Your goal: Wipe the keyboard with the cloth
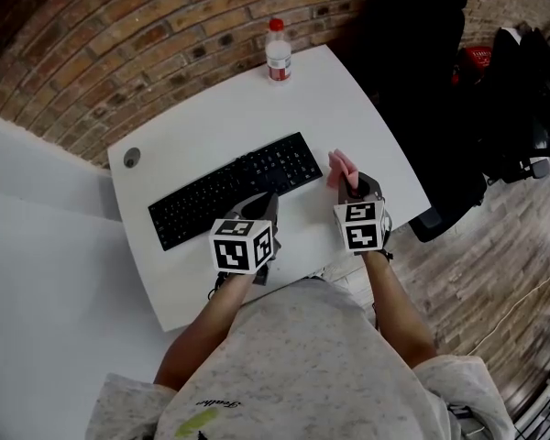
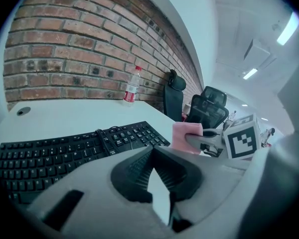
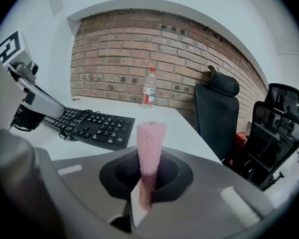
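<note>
Keyboard (image 1: 234,189) lies across the bench (image 1: 202,122). The folded pink cloth (image 3: 150,148), clamped in the right gripper (image 1: 346,180) jaws, stands beside its right end, apparently poised to wipe. Left gripper (image 2: 152,152) jaws meet empty at the keyboard's near edge.

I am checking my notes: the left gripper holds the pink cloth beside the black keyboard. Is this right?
Not quite: the right gripper holds the pink cloth, as the right gripper view shows. The left gripper is shut and empty. The cloth is indeed beside the black keyboard.
</note>
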Available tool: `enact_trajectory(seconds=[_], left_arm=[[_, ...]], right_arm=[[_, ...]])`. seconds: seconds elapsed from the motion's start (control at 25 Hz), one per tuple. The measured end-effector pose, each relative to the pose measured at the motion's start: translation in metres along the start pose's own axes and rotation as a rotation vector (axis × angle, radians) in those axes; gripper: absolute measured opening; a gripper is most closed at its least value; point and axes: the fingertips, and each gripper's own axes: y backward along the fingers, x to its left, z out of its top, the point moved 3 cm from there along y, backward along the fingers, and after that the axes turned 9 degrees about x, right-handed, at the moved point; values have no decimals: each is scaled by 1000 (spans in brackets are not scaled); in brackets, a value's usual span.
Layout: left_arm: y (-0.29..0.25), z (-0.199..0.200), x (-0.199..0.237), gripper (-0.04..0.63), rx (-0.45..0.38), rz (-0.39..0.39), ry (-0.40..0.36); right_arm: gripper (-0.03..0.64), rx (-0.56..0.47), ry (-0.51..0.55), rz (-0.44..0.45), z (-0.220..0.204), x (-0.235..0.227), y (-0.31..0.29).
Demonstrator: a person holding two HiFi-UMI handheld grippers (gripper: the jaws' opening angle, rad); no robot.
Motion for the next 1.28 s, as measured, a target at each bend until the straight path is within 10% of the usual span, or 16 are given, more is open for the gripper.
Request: enact_trajectory(seconds=[1.28], left_arm=[[9,12,37,-8,-73,132,174]], right_arm=[[25,-26,17,215,48,21,-45]])
